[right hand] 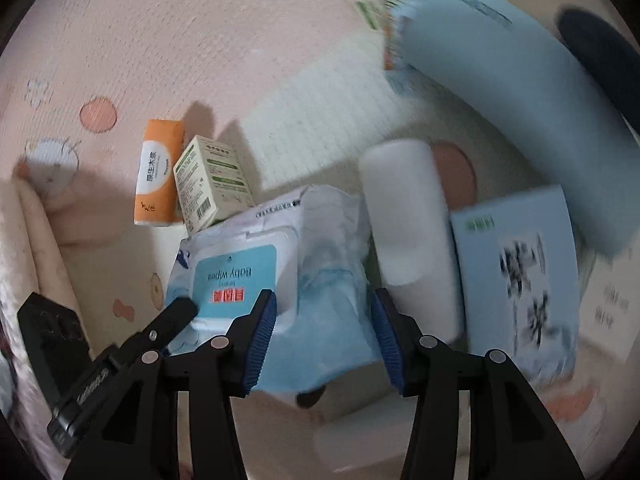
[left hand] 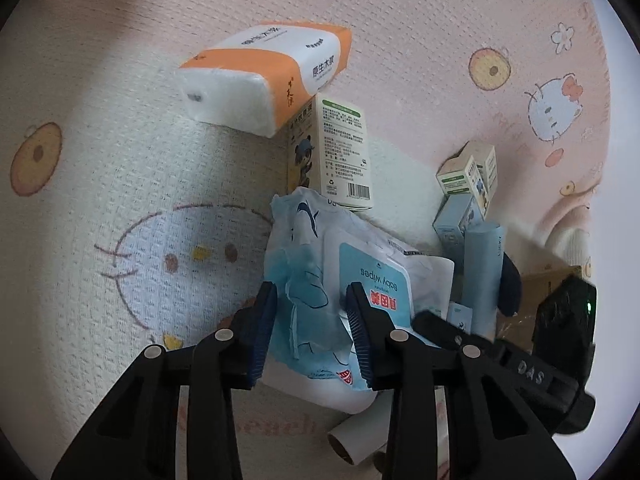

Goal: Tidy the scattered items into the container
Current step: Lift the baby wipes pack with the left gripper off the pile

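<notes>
Play mat (left hand: 120, 92), pink and cream, textured, cartoon print: bears every item.
Tissue pack (left hand: 264, 76), orange-and-white plastic wrap: far left, lying flat.
Cream cardboard box (left hand: 344, 152), green-trimmed: upright, touching the tissue pack.
Baby wipes pack (left hand: 360, 276), soft blue-and-white plastic: centre, flat on mat, crumpled end between both claws.
Left gripper (left hand: 312, 328): jaws part open, straddling the pack's crumpled end; grip cannot be told.
Right gripper (right hand: 324, 332): jaws part open over the same pack, pads apart from it.
White cylinder (right hand: 412, 232): just right of wipes.
Pale blue box (right hand: 520, 296): beside cylinder.
</notes>
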Motion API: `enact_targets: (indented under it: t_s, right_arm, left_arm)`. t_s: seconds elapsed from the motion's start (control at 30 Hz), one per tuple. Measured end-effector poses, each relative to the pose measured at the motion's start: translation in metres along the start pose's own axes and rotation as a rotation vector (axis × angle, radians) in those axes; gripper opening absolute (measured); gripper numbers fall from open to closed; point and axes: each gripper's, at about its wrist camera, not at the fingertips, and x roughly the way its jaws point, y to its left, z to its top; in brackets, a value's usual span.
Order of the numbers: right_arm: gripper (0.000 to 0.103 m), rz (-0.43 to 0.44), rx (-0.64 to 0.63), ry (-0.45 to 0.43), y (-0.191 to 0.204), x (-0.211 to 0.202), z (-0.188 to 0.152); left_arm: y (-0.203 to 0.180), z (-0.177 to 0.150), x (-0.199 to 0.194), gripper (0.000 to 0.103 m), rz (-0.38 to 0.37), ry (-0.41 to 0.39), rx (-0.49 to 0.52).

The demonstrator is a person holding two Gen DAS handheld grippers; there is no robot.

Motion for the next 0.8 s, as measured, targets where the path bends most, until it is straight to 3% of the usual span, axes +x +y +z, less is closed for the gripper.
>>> enact_targets:
  t_s: [0.2, 0.47, 0.57, 0.67, 0.8]
  right_arm:
    - [0.047, 0.072, 0.040, -0.019, -0.007, 0.009, 0.002]
    - [0.054, 0.051, 0.001, -0.003, 0.008, 0.028, 0.019]
    - [0.051, 0.055, -0.034, -0.037, 0.010, 0.026, 0.012]
    - [0.041, 0.062, -0.028, -0.070, 0.008, 0.021, 0.005]
    - [0.035, 0.019, -0.049, -0.123, 0.008, 0.002, -0.003]
  left_arm:
    - [0.000, 0.003, 0.004, 0.039, -0.003, 0.003, 0.004]
    - [0.002, 0.007, 0.004, 0.037, -0.005, 0.026, -0.039]
    - [-0.005, 0.004, 0.003, 0.036, 0.041, 0.006, -0.011]
    - [-0.017, -0.002, 0.002, 0.035, 0.093, -0.020, 0.036]
    - [-0.023, -0.007, 0.001, 0.034, 0.080, -0.010, 0.047]
